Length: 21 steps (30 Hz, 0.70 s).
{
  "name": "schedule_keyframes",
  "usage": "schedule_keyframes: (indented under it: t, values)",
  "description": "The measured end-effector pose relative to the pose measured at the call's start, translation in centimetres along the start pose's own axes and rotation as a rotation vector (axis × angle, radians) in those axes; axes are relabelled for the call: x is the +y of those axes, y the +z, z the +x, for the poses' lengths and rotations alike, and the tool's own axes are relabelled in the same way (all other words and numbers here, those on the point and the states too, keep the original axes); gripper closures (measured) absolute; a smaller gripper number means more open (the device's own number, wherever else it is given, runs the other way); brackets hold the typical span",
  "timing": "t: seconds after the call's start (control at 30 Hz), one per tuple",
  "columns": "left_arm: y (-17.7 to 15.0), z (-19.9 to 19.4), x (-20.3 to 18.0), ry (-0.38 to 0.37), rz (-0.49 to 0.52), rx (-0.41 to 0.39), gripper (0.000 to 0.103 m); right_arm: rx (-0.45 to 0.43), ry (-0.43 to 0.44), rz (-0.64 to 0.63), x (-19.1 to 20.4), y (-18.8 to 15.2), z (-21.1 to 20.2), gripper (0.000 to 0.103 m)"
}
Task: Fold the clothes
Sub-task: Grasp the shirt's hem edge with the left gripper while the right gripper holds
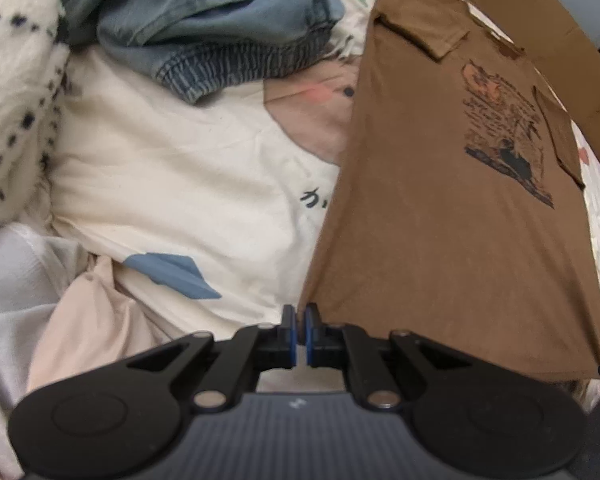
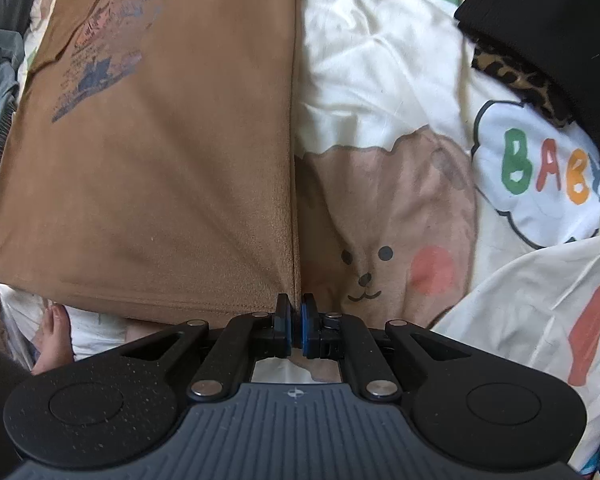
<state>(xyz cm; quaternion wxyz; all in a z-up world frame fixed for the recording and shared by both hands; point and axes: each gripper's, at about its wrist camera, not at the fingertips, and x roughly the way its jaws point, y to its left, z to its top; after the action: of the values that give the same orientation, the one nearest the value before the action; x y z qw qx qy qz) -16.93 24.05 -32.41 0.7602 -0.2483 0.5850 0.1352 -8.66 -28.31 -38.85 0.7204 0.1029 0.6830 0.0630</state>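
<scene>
1. Brown T-shirt (image 1: pixel 452 216) with a dark print lies spread on the bedsheet (image 1: pixel 188 168), its hem lifted.
2. Left gripper (image 1: pixel 301 316) is closed, pinching one hem corner.
3. Right gripper (image 2: pixel 296 308) is closed on the other corner.
4. Jeans (image 1: pixel 204 20) lie beside the shirt.

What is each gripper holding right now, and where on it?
Both hold the brown T-shirt by its bottom hem: left gripper on one hem corner, right gripper on the other.
</scene>
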Motion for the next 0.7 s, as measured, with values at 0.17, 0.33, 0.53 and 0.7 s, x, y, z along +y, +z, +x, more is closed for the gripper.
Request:
schedule_keyframes:
  t: [0.17, 0.33, 0.53, 0.7]
  values:
    - [-1.1, -1.5, -0.7, -0.015, 0.011, -0.007, 0.099, -0.036, -0.013, 0.005, 0.5, 0.3, -1.8, 0.101]
    - [-2.1, -2.8, -1.2, -0.02, 0.017, 0.0, 0.099, -0.05, 0.002, 0.01, -0.1, -0.4, -3.8, 0.101]
    - [-3.3, -4.0, -1.3, -0.018, 0.036, 0.009, 0.099, -0.06, 0.018, 0.033, -1.0, -2.1, -5.3, 0.101]
    - [-4.6, -4.7, -1.5, -0.012, 0.052, 0.022, 0.099, -0.058, 0.018, 0.055, -1.3, -3.9, -5.5, 0.101]
